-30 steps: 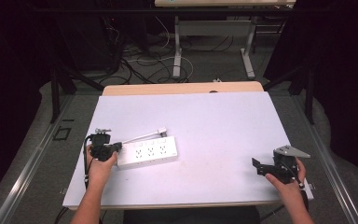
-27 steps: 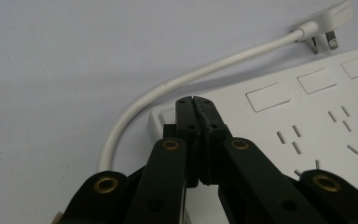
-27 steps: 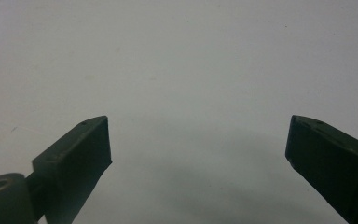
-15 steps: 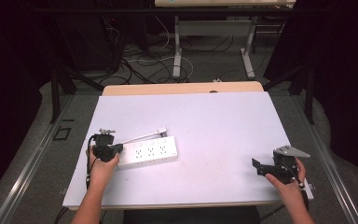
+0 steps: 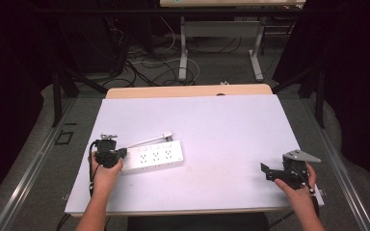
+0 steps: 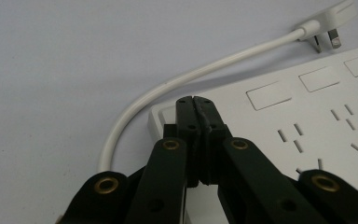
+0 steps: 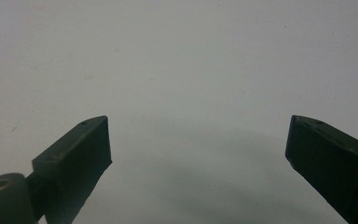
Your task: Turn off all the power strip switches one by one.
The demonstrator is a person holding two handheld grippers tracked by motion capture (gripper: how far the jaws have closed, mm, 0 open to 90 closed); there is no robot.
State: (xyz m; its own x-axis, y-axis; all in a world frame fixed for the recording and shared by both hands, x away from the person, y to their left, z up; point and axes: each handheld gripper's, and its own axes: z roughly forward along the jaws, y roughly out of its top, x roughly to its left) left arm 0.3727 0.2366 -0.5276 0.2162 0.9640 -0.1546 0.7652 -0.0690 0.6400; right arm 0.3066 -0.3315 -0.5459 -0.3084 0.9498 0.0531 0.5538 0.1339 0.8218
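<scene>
A white power strip [image 5: 156, 156] lies flat on the left half of the white table [image 5: 212, 120]. Its white cable [image 5: 147, 141] curves away to a plug [image 5: 167, 135] lying behind it. My left gripper [image 5: 124, 154] is at the strip's left end. In the left gripper view the jaws are pressed together with nothing between them, and the left gripper [image 6: 196, 100] sits over the corner of the power strip [image 6: 307, 116], beside the cable [image 6: 177, 84]. My right gripper [image 5: 265, 171] is held near the table's front right corner. The right gripper [image 7: 198, 135] is open wide over bare tabletop.
A wooden strip [image 5: 188, 91] borders the table's far edge. Beyond it are desk legs [image 5: 183, 48] and loose cables [image 5: 144, 62] on the floor. A broad bare stretch of table separates the power strip from the right gripper.
</scene>
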